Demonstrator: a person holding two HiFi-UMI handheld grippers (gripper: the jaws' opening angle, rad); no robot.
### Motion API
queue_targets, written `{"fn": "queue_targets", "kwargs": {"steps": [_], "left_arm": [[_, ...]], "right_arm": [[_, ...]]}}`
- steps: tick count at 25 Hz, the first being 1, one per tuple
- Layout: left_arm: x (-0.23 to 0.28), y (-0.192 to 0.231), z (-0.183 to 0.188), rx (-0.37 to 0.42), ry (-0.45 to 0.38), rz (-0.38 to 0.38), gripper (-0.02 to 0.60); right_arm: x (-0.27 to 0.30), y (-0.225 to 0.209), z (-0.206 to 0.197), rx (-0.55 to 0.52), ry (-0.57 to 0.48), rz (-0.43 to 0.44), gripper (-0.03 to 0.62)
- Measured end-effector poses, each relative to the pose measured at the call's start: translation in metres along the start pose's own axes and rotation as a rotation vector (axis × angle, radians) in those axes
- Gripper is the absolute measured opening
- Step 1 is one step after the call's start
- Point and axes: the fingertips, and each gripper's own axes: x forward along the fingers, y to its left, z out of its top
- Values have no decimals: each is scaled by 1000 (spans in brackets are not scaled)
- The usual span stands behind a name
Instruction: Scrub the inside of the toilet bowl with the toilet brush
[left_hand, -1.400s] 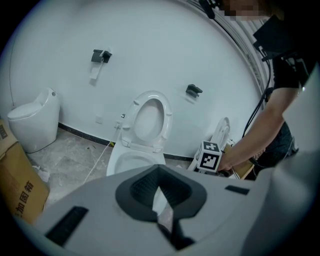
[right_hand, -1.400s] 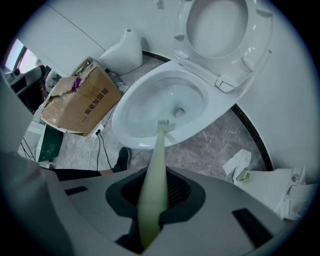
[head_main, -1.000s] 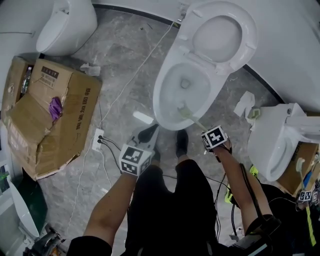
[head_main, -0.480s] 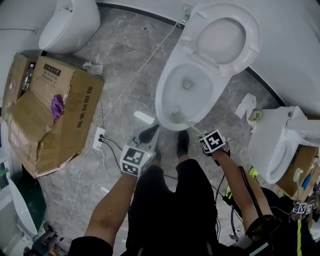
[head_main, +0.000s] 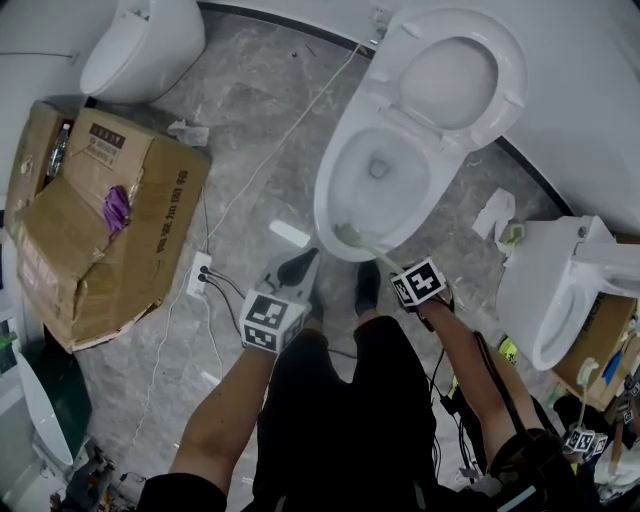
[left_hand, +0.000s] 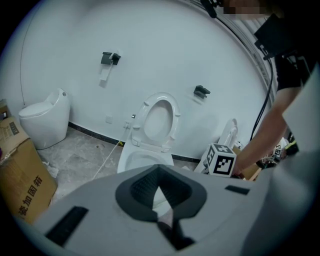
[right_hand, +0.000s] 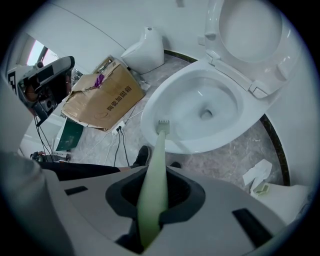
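Observation:
The white toilet (head_main: 385, 180) stands with lid and seat raised (head_main: 460, 70); its bowl (right_hand: 210, 107) holds a little water at the drain. My right gripper (head_main: 420, 285) (right_hand: 152, 200) is shut on the pale green handle of the toilet brush (right_hand: 155, 165). The brush head (head_main: 350, 237) (right_hand: 162, 126) rests at the bowl's near rim, on its left side. My left gripper (head_main: 290, 275) (left_hand: 161, 192) hangs shut and empty over the floor, left of the bowl's front, pointing at the toilet (left_hand: 150, 145).
A torn cardboard box (head_main: 100, 230) lies at the left, with a power strip and cables (head_main: 198, 275) beside it. Another toilet (head_main: 140, 45) stands top left and one more (head_main: 555, 290) at the right. Crumpled paper (head_main: 495, 215) lies between the toilets. My shoes (head_main: 365, 285) touch the bowl's base.
The brush head has slid leftward along the bowl's near wall, toward the near-left rim, and my right gripper followed. The left gripper stayed put.

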Motion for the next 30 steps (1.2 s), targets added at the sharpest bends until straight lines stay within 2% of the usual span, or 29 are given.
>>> {"fn": "queue_targets", "kwargs": {"steps": [17, 23, 30], "left_arm": [[-1, 13, 8, -1, -1, 15, 9], [5, 18, 13, 0, 0, 19, 9], [18, 24, 18, -37, -2, 26, 9]], "right_arm": [[3, 7, 36, 7, -41, 23, 63], [2, -5, 53, 11, -59, 17, 63], [-1, -19, 73, 3, -65, 6, 63]]}}
